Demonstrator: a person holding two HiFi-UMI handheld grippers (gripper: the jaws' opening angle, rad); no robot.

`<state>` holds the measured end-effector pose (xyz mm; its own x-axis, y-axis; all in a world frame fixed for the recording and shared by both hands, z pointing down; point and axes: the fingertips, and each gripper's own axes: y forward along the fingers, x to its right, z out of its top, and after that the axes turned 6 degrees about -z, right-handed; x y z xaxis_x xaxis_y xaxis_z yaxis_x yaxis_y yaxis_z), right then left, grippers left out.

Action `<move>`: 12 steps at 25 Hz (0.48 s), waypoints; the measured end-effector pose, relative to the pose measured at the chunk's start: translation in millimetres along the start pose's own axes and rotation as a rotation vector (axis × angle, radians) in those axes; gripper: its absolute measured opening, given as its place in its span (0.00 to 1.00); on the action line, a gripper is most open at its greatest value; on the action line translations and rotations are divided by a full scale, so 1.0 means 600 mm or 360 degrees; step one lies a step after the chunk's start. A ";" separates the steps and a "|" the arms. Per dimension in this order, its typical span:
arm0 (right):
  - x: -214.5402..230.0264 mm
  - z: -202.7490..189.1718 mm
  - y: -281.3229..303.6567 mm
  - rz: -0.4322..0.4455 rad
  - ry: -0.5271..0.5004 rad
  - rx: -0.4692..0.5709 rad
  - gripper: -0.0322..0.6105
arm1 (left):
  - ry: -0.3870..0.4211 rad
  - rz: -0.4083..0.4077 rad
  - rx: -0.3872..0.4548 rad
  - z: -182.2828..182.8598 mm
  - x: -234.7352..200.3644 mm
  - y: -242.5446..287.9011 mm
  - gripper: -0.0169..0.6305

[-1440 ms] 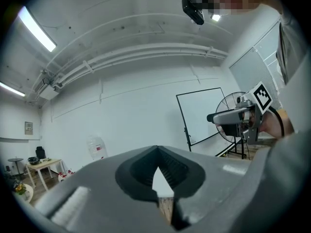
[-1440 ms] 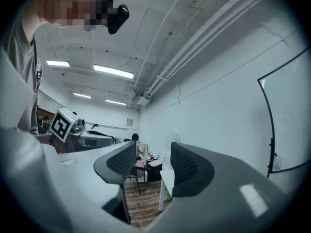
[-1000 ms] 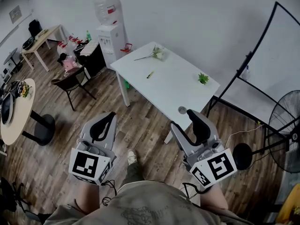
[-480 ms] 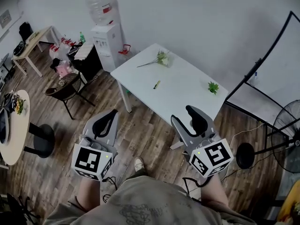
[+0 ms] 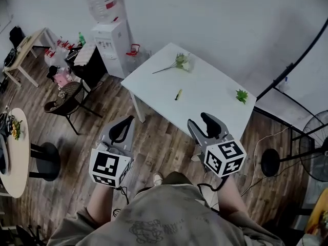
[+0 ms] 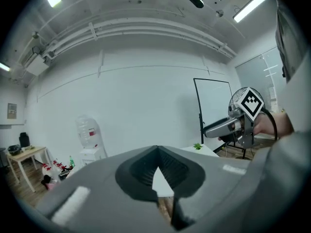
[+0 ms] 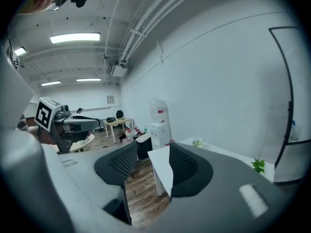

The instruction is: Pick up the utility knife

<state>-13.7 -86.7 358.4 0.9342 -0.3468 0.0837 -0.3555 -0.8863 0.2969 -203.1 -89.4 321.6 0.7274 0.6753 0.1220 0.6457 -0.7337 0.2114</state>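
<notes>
The utility knife [image 5: 178, 95], a small yellow-green bar, lies near the middle of the white table [image 5: 207, 88] in the head view. Both grippers hang over the wooden floor short of the table's near edge. My left gripper [image 5: 128, 120] [image 6: 156, 148] is shut, its tips touching, with nothing in it. My right gripper [image 5: 201, 121] [image 7: 153, 148] is open; its jaws have just been closing a little, with nothing between them. The table's corner [image 7: 163, 164] shows through the gap. I cannot make out the knife in either gripper view.
A flower stem [image 5: 177, 62] and a small green plant [image 5: 241, 95] lie on the table. A water dispenser [image 5: 110, 32] and a black chair [image 5: 69, 96] stand at the left, a round table [image 5: 13, 152] further left, a fan [image 5: 315, 147] and a black frame [image 5: 292, 65] at the right.
The person has walked toward the white table, which now sits nearer and lower in the head view. Both grippers have come forward with them and stand closer to its edge.
</notes>
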 end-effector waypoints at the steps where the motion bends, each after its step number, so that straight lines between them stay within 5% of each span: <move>1: 0.005 -0.008 0.011 -0.0014 0.0004 -0.0024 0.41 | -0.0022 -0.0009 -0.0005 -0.008 -0.005 0.006 0.03; 12: 0.090 -0.101 0.161 -0.0134 0.0048 -0.0280 0.41 | -0.0133 0.0003 -0.0084 -0.083 -0.091 0.094 0.03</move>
<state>4.1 -172.1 449.4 0.9619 -0.2618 0.0792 -0.2679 -0.8436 0.4654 -218.0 -163.5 375.2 0.7469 0.6636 0.0417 0.6327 -0.7287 0.2622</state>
